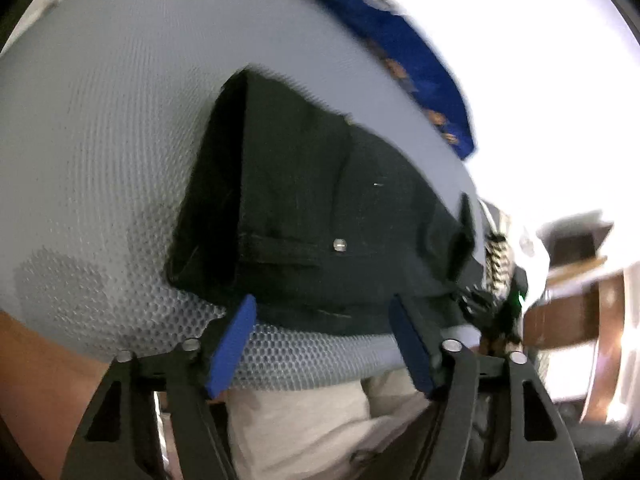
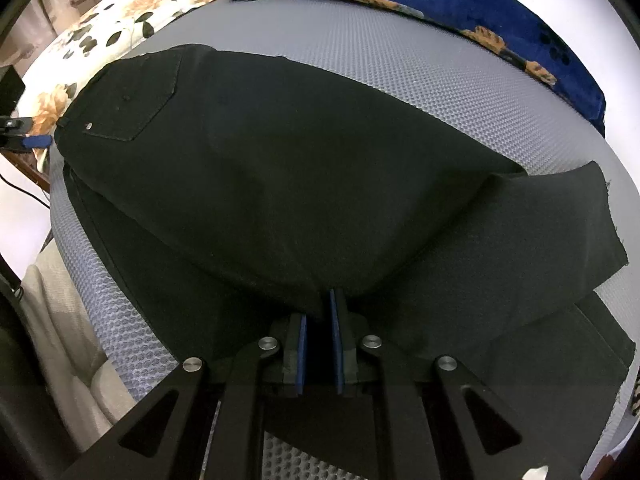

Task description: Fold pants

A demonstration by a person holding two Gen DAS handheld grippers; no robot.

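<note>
The black cotton pants [image 2: 280, 168] lie across a grey honeycomb-textured mattress pad [image 2: 400, 60], waist toward 10 o'clock in the right wrist view, the legs running out to 3 and 4 o'clock. A rear patch pocket [image 2: 136, 96] with a small metal rivet faces up near the waist. One leg lies over the other, its hem [image 2: 600, 216] angled out at 3 o'clock, while the lower leg reaches the pad's edge at 4 o'clock.

The right claw [image 2: 320, 344] sits at 6 o'clock with its blue pads drawn close together, pinching a fold of the dark cloth along the near edge of the pants; the fabric rises into a low ridge just above the pads.

The left claw [image 1: 322, 344] is spread wide, its blue pads well apart at 6 o'clock in the left wrist view, holding nothing. It sits just short of the waistband [image 1: 288, 248], whose silver rivet shows at the centre. That view is blurred, so whether the pads touch the pad's edge is hard to say.

A dark blue blanket with orange paw prints [image 2: 480, 12] borders the pad from 12 to 2 o'clock, and a cream pillow printed with flowers [image 2: 100, 28] lies at 10 o'clock, just beyond the waist.
</note>
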